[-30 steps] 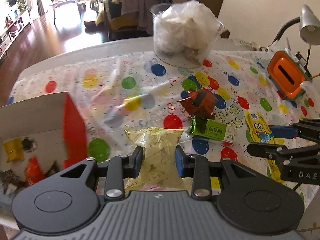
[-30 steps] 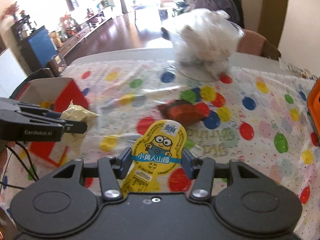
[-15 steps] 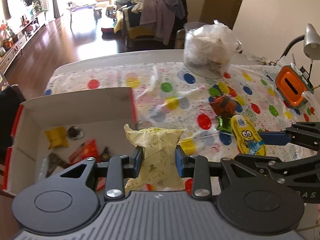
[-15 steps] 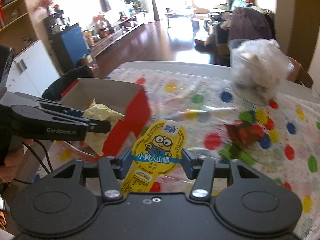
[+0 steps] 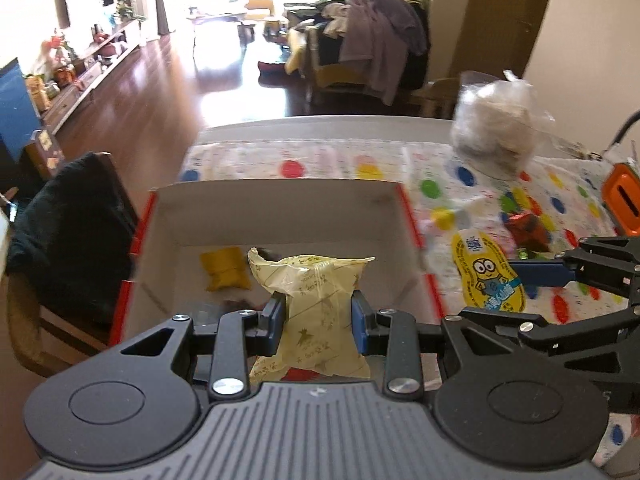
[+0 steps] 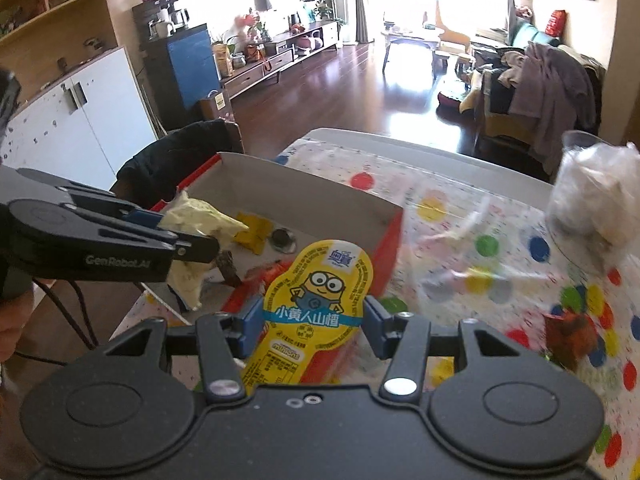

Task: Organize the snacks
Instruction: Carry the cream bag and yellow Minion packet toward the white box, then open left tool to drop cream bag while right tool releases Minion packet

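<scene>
My left gripper (image 5: 318, 316) is shut on a pale yellow snack packet (image 5: 316, 312) and holds it above the open red-and-white box (image 5: 280, 216). The box holds a yellow wrapped sweet (image 5: 224, 270) and several other snacks. My right gripper (image 6: 312, 320) is shut on a yellow Minion snack packet (image 6: 316, 300) and holds it just right of the box (image 6: 320, 196). The left gripper (image 6: 188, 240) and its packet (image 6: 196, 216) show in the right wrist view. The right gripper's Minion packet (image 5: 486, 276) shows in the left wrist view.
A red-brown wrapped snack (image 5: 528, 228) lies on the polka-dot tablecloth (image 5: 360, 160); it also shows in the right wrist view (image 6: 568, 332). A clear tub of white bags (image 5: 496, 136) stands at the back. An orange device (image 5: 624, 204) sits at right. A chair with dark cloth (image 5: 68, 232) stands left of the table.
Both grippers have moved left with their packets. The left one now hangs over the box; the right one has come up beside the box's red side.
</scene>
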`<state>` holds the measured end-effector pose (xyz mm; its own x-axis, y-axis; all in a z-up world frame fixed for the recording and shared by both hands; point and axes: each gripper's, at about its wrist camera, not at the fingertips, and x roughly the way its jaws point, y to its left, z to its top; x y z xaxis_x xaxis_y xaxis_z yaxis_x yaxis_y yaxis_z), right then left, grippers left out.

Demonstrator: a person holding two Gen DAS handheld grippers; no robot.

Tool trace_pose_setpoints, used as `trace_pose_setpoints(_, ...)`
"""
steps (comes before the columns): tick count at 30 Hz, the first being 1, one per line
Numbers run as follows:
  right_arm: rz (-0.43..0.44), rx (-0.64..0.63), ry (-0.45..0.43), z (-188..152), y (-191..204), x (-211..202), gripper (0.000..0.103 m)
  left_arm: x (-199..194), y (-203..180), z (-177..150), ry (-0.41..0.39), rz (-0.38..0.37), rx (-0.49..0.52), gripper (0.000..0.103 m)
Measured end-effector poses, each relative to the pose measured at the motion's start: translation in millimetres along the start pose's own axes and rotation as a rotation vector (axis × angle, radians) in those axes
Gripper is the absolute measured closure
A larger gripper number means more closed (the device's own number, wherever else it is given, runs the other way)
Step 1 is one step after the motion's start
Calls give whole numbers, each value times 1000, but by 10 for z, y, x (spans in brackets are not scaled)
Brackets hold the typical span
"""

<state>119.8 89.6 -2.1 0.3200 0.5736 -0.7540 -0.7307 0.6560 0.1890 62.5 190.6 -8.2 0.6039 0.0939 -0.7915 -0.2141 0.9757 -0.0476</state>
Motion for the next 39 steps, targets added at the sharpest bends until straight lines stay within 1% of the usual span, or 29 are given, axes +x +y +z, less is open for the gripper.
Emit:
trace_pose_setpoints(5, -6, -22, 30, 110, 144, 272, 52, 123, 329, 24, 13, 44, -23, 70)
trace_pose_setpoints(11, -34, -24, 68, 263, 194, 656, 52, 328, 610, 82, 33, 90, -29, 70)
trace_pose_setpoints(14, -55, -31, 79, 343, 191, 831, 52, 483, 705, 165, 57, 91, -32, 70)
trace_pose_setpoints(17, -54, -18, 101, 419, 161, 1004, 52, 639, 786, 242, 90, 87, -38, 70)
trace_pose_setpoints(19, -51, -12, 119, 458, 141, 1108, 52, 760, 817, 292, 128, 80, -32, 70)
trace_pose_setpoints(22, -55, -12, 141, 502, 113, 1250, 52, 893, 851, 335, 166, 95, -32, 70)
trace_pose_setpoints(24, -46, 0, 157, 517, 97, 1332, 52, 983, 875, 354, 198, 85, -40, 70)
trace_pose_setpoints(29, -30, 11, 212, 485, 103, 1514, 52, 1207, 895, 332, 329, 59, -29, 70)
trace_pose_setpoints(32, -26, -19, 219, 447, 157, 1544, 52, 1249, 878, 303, 349, 58, -14, 70)
trace_pose_setpoints(39, -21, -22, 225, 425, 174, 1532, 52, 1284, 860, 277, 373, 66, -7, 69)
